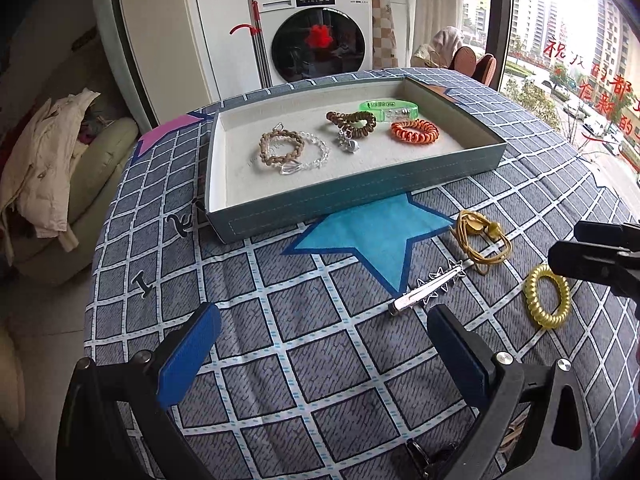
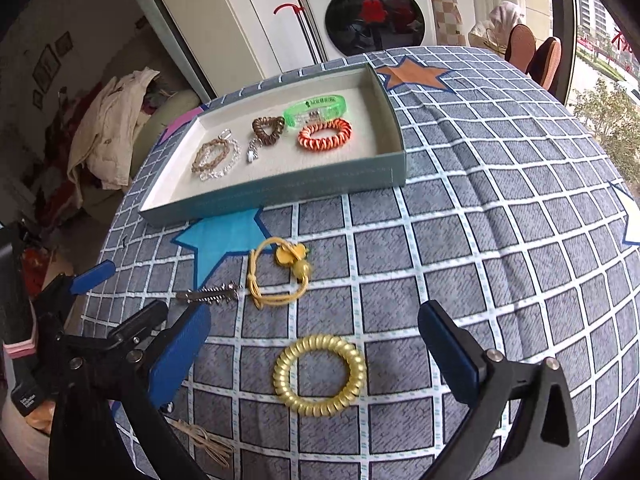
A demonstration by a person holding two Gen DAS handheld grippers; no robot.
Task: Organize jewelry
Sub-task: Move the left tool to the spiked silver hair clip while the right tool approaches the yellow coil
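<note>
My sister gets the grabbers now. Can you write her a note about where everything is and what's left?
Left gripper: open, empty, above the cloth near the silver hair clip.
Right gripper: open, empty, above the yellow coil tie.
Done: the tray already holds the beaded bracelets, brown coil tie, green wristband and orange coil tie.
Left: hair clip, yellow cord bracelet and yellow coil tie lie on the cloth outside the tray.

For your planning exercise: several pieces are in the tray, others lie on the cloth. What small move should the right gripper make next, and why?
Probably lower the right gripper onto the yellow spiral hair tie. Its jaws stand open and empty, with the tie lying flat on the cloth between and just ahead of them, outside the tray that holds the sorted pieces.
</note>
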